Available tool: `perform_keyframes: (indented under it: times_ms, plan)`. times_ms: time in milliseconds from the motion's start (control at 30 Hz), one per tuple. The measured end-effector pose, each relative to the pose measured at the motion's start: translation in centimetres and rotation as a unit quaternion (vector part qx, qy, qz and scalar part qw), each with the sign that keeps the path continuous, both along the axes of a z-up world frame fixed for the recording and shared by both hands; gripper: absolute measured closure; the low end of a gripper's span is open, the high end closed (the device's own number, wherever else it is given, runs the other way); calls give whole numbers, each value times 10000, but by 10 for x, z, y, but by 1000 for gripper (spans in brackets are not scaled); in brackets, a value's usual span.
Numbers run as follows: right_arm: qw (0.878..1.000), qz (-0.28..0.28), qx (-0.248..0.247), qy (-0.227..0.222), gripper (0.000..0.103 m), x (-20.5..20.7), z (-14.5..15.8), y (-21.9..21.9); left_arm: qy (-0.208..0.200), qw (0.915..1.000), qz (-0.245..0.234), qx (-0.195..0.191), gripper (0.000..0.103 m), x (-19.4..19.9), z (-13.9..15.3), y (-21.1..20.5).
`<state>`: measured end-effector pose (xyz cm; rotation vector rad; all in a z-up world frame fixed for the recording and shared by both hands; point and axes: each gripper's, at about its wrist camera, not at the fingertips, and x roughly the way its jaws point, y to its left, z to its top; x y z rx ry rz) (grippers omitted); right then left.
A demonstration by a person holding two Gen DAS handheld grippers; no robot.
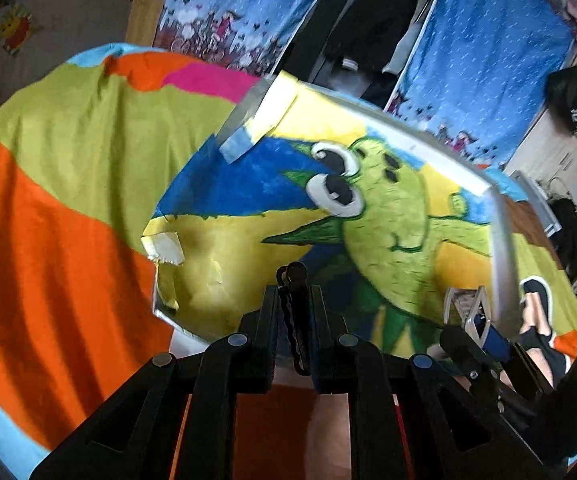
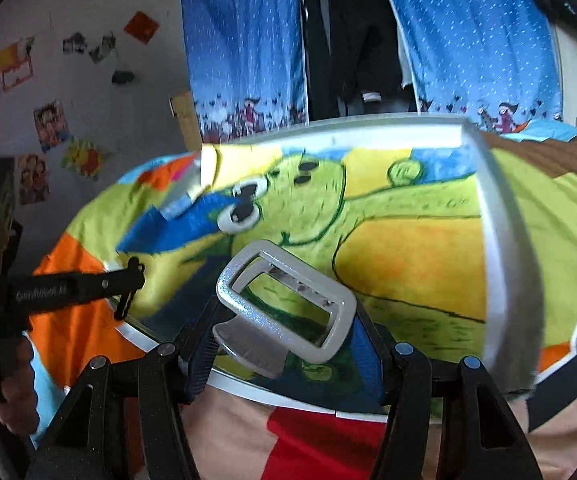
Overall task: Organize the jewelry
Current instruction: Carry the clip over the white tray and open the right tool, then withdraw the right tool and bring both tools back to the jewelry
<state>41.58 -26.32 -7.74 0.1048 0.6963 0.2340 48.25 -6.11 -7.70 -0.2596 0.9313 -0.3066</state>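
I am over a bed spread with a patchwork cover [image 1: 48, 200] in orange, green and blue, blue curtains [image 2: 244, 52] hanging behind it. On the cover lies a white-rimmed tray [image 2: 492, 240] whose floor is a painted picture of a green cartoon creature.

On the left, my left gripper [image 1: 294, 276] has its jaws pinched almost together on a small dark clip [image 1: 288, 272]; I think it is a slim hair clip, though the blur leaves that unsure. It hovers above the tray's near left part.

To the right, my right gripper [image 2: 284, 344] stands at a middling width, clamped on a silver claw clip [image 2: 284, 304] by the clip's pinch tabs, the open rectangular frame sticking forward over the tray's near edge. In the left wrist view the same clip [image 1: 468, 312] shows just inside the tray's right rim.

I judge both pieces are being carried to places in the tray. To do this well I should bring each down low over a bare patch of the picture, well apart from the other, level it, and only then release, so neither bounces against the rim or slides onto the cover.
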Motion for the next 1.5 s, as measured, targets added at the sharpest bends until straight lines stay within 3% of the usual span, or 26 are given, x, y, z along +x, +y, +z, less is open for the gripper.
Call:
perform_keyframes:
  times_ms: [367, 533, 633, 700, 800, 900, 1000, 1167, 1233, 1500]
  plan:
    - [9993, -3, -47, 381, 43, 19, -18, -1, 494, 9987, 43, 152, 92, 18, -29, 2]
    - [9992, -13, -206, 346, 26, 19, -16, -1, 612, 9980, 104, 100, 90, 20, -25, 6]
    - [9992, -39, -240, 318, 21, 16, -13, -3, 564, 9982, 165, 105, 70, 16, -14, 10]
    - [9993, -59, -253, 262, 12, 13, -8, -5, 422, 9988, 244, 44, 52, 9, -3, 14]
    - [9993, -135, -319, 108, 3, 6, 2, -7, 257, 9993, 276, -17, 46, -3, 12, 17]
    - [9995, -167, -254, -85, 1, -5, 16, -10, 84, 9996, 252, 7, 43, -16, 29, 19]
    - [9989, -245, -171, -359, 0, -20, 33, -15, -224, 9995, 229, -20, 22, -37, 50, 20]
    - [9948, -394, -95, -936, 0, -59, 60, -23, -805, 9962, 273, -197, 11, -74, 79, 21]
    - [9919, -473, -124, -1173, 0, -79, 70, -25, -1123, 9930, 340, -165, 1, -96, 92, 23]
    - [9780, -822, -189, -1910, 0, -165, 99, -24, -1930, 9803, 265, 327, 1, -181, 116, 22]
